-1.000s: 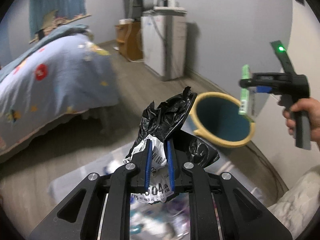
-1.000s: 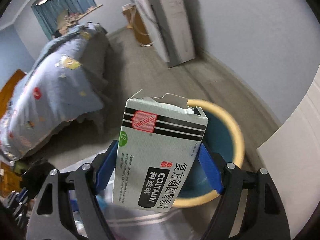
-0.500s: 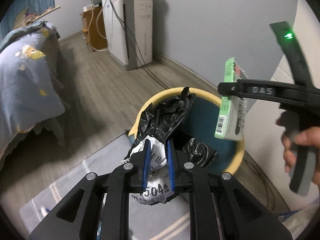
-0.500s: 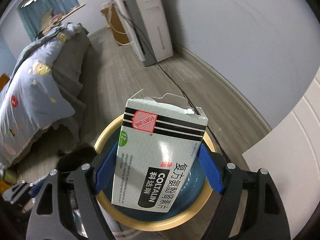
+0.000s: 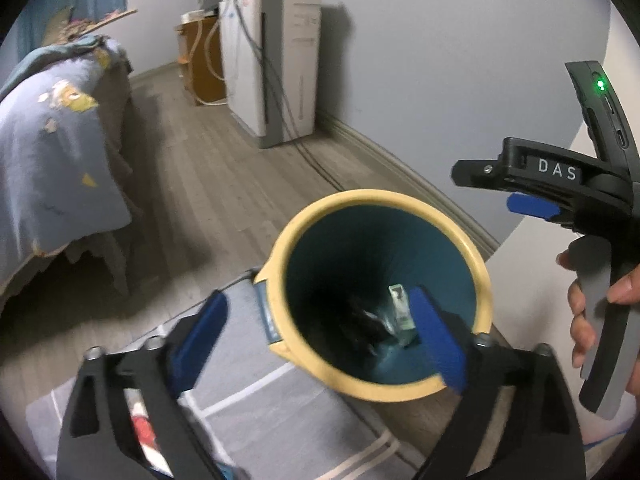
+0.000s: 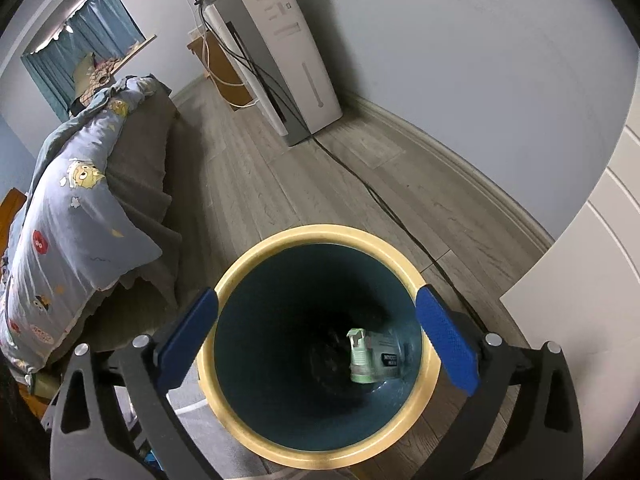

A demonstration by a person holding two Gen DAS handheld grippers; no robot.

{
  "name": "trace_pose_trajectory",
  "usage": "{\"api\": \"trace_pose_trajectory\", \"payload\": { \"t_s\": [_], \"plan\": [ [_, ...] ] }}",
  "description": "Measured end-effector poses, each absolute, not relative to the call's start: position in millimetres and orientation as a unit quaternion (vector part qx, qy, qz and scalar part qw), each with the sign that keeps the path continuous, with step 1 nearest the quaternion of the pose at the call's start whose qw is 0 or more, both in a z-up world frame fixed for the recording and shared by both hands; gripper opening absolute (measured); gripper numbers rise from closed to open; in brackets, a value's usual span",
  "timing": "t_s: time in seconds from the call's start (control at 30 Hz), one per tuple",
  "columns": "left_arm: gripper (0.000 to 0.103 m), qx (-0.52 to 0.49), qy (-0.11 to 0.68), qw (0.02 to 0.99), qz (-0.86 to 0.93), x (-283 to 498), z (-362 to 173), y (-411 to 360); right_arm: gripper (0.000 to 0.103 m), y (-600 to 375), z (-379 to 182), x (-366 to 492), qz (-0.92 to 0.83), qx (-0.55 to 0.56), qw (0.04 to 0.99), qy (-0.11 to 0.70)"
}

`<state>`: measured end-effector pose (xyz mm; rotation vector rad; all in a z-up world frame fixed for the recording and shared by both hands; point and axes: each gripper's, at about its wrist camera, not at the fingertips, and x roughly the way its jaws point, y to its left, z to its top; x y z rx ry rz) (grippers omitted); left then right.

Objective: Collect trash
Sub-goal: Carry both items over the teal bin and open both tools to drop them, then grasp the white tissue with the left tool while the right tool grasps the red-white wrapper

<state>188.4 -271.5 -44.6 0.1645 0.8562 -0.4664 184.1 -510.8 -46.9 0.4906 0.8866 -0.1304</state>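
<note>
Both loads had dropped since 1 second earlier: the carton [image 6: 370, 356] and black bag [image 5: 362, 320] lay in the bin [image 6: 320, 456], at 12 o'clock below the opening, empty left gripper [image 5: 320, 336] and right gripper [image 6: 318, 338].

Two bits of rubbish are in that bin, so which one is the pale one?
The green-and-white carton, lying toward the right of the bin's bottom. The black bag beside it is dark and crumpled, barely visible.

— Where's the trash?
— The green-and-white carton [image 6: 370, 356] lies at the bottom of the teal, yellow-rimmed bin [image 6: 320, 456], crumpled black bag [image 5: 362, 320] beside it.
</note>
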Motion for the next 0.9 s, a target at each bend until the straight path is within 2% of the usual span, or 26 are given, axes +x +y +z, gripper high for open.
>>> {"api": "trace_pose_trajectory", "payload": {
  "t_s": [0.3, 0.57, 0.9],
  "plan": [
    [0.096, 0.095, 0.391, 0.895, -0.19, 161.5, -8.6, -218.0, 0.097, -485.0, -21.8, 183.2, -0.056, 0.207, 0.884, 0.415],
    [0.097, 0.093, 0.368, 0.916, -0.129, 123.9, 32.2, -129.8, 0.097, -430.6, 1.1, 180.0, -0.023, 0.149, 0.902, 0.405],
    [0.097, -0.019, 0.383, 0.922, -0.057, 98.2, 19.9, -15.1, 0.097, -345.6, -3.5, 169.4, 0.047, 0.122, 0.89, 0.436]
  ]
}}
